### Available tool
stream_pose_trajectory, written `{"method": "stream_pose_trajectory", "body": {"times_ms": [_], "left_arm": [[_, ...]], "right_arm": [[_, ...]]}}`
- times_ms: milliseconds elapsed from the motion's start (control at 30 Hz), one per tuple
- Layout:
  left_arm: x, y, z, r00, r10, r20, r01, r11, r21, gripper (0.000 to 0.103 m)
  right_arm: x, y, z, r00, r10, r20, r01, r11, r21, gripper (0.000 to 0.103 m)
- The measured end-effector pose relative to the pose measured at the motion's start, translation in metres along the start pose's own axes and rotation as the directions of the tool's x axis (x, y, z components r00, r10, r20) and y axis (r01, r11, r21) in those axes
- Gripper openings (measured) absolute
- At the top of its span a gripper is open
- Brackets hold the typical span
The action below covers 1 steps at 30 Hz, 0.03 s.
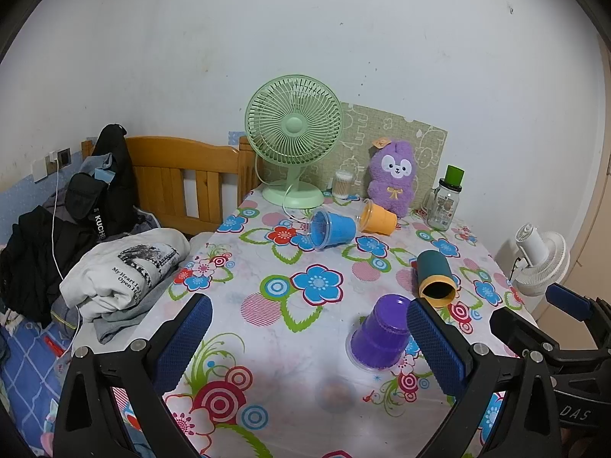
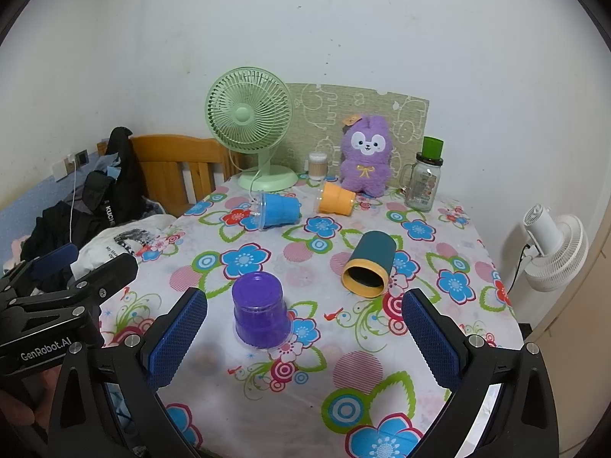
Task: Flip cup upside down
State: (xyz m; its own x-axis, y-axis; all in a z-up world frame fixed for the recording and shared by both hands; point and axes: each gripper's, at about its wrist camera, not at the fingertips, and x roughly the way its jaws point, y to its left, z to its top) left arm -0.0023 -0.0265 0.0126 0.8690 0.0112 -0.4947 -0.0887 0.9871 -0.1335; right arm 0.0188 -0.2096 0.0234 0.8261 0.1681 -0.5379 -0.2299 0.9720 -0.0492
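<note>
A purple cup (image 1: 378, 334) (image 2: 261, 311) stands upside down on the floral table. A teal cup with a yellow rim (image 1: 435, 276) (image 2: 368, 265) lies on its side, mouth toward me. A blue cup (image 1: 331, 229) (image 2: 278, 210) and an orange cup (image 1: 377, 218) (image 2: 336, 199) lie on their sides farther back. My left gripper (image 1: 309, 316) is open and empty, the purple cup just inside its right finger. My right gripper (image 2: 303, 307) is open and empty, with the purple cup between its fingers, apart from both. Each gripper shows in the other's view, the right (image 1: 542, 324) and the left (image 2: 68, 271).
At the table's back stand a green fan (image 1: 294, 133), a purple plush (image 1: 393, 179), a glass jar with a green lid (image 1: 445, 206) and a cotton-swab jar (image 1: 342, 184). A bed with clothes (image 1: 114, 267) is on the left. A white fan (image 1: 538, 263) stands on the right.
</note>
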Motion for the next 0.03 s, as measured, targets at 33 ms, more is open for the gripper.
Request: {"method": "stream_pose_trajectory", "body": {"times_ms": [33], "left_arm": [[0.0001,0.0004,0.0004,1.000,-0.001,-0.001,0.001,1.000,-0.001,0.103]], "right_arm": [[0.0000,0.0000,0.0000,1.000,0.000,0.000,0.000,1.000,0.000,0.103]]}}
